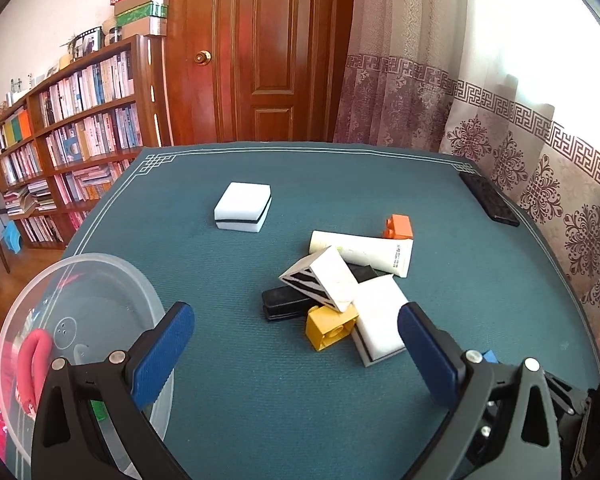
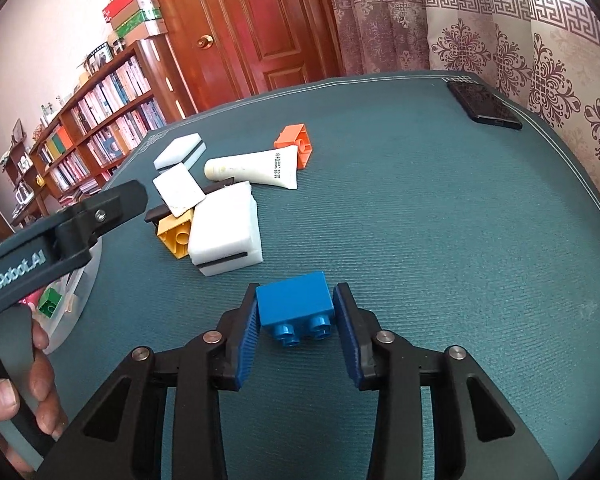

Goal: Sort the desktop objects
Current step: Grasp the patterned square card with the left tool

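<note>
A blue brick (image 2: 295, 300) rests on the green mat (image 2: 440, 240), studs toward the camera. My right gripper (image 2: 297, 320) is shut on it, one blue pad against each side. My left gripper (image 1: 296, 354) hangs open over the mat with nothing between its fingers, just short of a pile. The pile holds a yellow brick (image 1: 330, 326), a white sponge (image 1: 380, 326), a striped white box (image 1: 322, 278), a black block (image 1: 284, 302), a cream tube (image 1: 364, 252) and an orange brick (image 1: 398, 227). Another white sponge (image 1: 244, 208) lies apart, farther back.
A clear plastic tub (image 1: 80, 280) stands at the mat's left edge, holding a red item (image 1: 34, 360) and a green brick (image 2: 50, 304). A black phone (image 1: 488, 202) lies at the far right corner. A bookshelf, door and curtain surround the table. A hand (image 2: 40, 392) holds the left gripper.
</note>
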